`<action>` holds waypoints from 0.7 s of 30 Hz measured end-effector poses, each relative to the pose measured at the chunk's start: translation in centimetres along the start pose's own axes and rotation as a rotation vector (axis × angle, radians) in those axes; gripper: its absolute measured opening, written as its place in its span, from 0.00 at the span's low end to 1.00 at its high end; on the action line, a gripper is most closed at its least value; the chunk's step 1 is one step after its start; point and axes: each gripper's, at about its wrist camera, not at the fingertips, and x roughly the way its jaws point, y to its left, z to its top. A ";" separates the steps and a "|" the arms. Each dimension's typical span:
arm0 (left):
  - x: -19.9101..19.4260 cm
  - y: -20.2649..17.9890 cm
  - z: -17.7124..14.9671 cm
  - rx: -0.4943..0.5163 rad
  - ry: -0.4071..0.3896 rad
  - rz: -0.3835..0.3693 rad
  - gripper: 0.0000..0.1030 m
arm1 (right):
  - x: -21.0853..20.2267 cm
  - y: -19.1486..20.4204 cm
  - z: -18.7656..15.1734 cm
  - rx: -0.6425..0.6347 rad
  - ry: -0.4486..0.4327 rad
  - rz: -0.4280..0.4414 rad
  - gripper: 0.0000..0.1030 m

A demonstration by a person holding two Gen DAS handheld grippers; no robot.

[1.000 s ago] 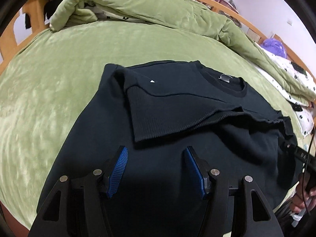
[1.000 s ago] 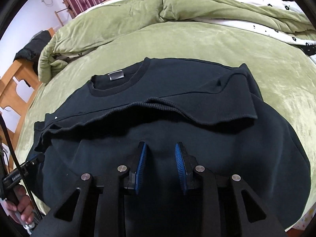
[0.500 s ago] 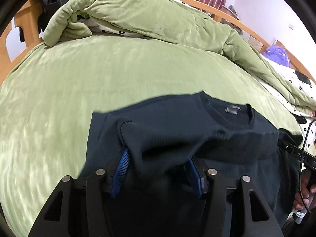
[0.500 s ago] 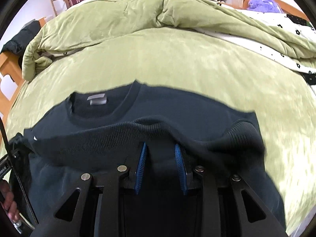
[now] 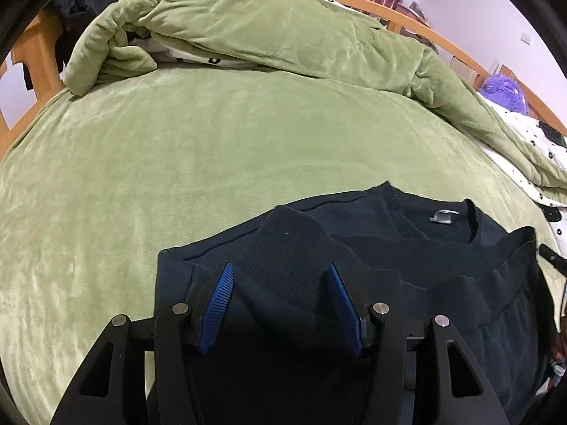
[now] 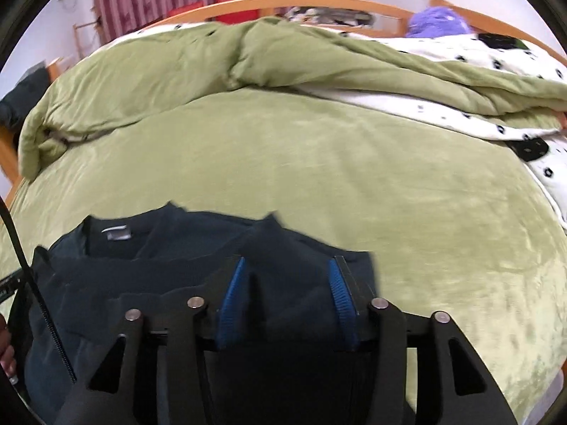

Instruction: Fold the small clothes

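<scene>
A dark navy sweater (image 5: 425, 258) lies on the green bed sheet (image 5: 212, 159), its collar label (image 5: 441, 216) at the far right. Its lower part is folded up, so the ribbed hem (image 5: 294, 248) sits just short of the collar. My left gripper (image 5: 280, 267) is closed on a thick bunch of that folded part, which humps up between its blue pads. In the right wrist view the sweater (image 6: 141, 269) fills the lower left. The jaws of my right gripper (image 6: 287, 262) are opening, with dark fabric lying loose between the pads.
A rumpled green duvet (image 5: 265, 24) is heaped along the far side of the bed, over a white spotted cover (image 6: 496, 56). A wooden bed frame (image 5: 35, 53) runs around it. A purple fluffy thing (image 6: 439, 21) sits at the back. A person's hand (image 6: 5, 354) and a cable (image 6: 35, 301) are at the left edge.
Both grippers have moved forward toward the collar, carrying the folded lower part of the sweater with them. The right gripper's jaws have widened; the left's stand as before.
</scene>
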 end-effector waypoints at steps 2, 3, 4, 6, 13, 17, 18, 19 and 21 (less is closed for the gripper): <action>0.4 0.2 -0.1 -0.013 0.006 0.000 0.52 | 0.3 -0.6 -0.1 0.011 0.014 0.015 0.48; 0.6 0.4 -0.1 -0.022 0.012 -0.004 0.52 | 0.7 -0.7 -0.2 0.011 0.028 0.026 0.48; 0.8 0.4 -0.2 -0.025 0.013 -0.003 0.52 | 1.0 -0.7 -0.3 0.006 0.038 0.032 0.48; 1.1 0.4 -0.4 -0.026 0.015 0.004 0.52 | 2.0 -0.3 -0.6 -0.022 0.061 0.037 0.48; 1.4 0.1 -0.7 0.011 -0.015 0.041 0.34 | 4.3 1.3 -1.4 -0.099 0.067 -0.018 0.51; 0.9 0.8 -0.7 -0.007 -0.056 0.056 0.02 | 3.3 2.2 -1.6 -0.160 0.011 -0.012 0.10; 0.6 1.1 -0.6 -0.016 -0.072 0.045 0.02 | 2.8 2.4 -1.7 -0.179 -0.013 0.001 0.06; 0.3 1.4 -0.5 -0.025 -0.093 0.047 0.02 | 2.3 2.5 -1.6 -0.190 -0.041 -0.007 0.06; -0.8 2.5 -0.3 -0.051 -0.149 0.091 0.02 | 0.9 1.9 -1.3 -0.180 -0.114 0.001 0.05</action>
